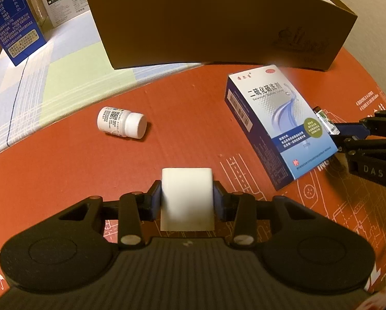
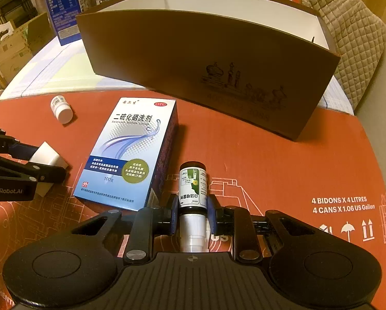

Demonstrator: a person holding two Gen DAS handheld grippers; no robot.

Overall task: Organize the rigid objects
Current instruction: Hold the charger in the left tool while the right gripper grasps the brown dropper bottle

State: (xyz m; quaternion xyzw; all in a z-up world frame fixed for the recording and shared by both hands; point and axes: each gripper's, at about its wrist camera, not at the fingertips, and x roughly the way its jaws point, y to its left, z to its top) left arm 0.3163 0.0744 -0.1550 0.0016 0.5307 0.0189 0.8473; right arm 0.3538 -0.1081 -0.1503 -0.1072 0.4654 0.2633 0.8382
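Observation:
My left gripper point(image 1: 187, 201) is shut on a white block point(image 1: 187, 196) low over the red cardboard sheet; the block also shows in the right wrist view point(image 2: 48, 155). My right gripper point(image 2: 191, 214) is shut on a small dark spray bottle point(image 2: 193, 186) with a white nozzle end; the bottle also shows in the left wrist view point(image 1: 326, 121). A blue medicine box point(image 1: 278, 126) point(image 2: 131, 152) lies flat between the grippers. A white pill bottle point(image 1: 122, 122) point(image 2: 61, 109) lies on its side to the left.
A large open brown cardboard box point(image 1: 218, 28) point(image 2: 206, 59) with white inside stands at the back, partly on the red sheet point(image 1: 63, 170) point(image 2: 283, 160). A checked cloth point(image 1: 51, 77) lies left of it. Blue cartons point(image 1: 12, 18) stand at far left. A quilted chair point(image 2: 355, 41) is at right.

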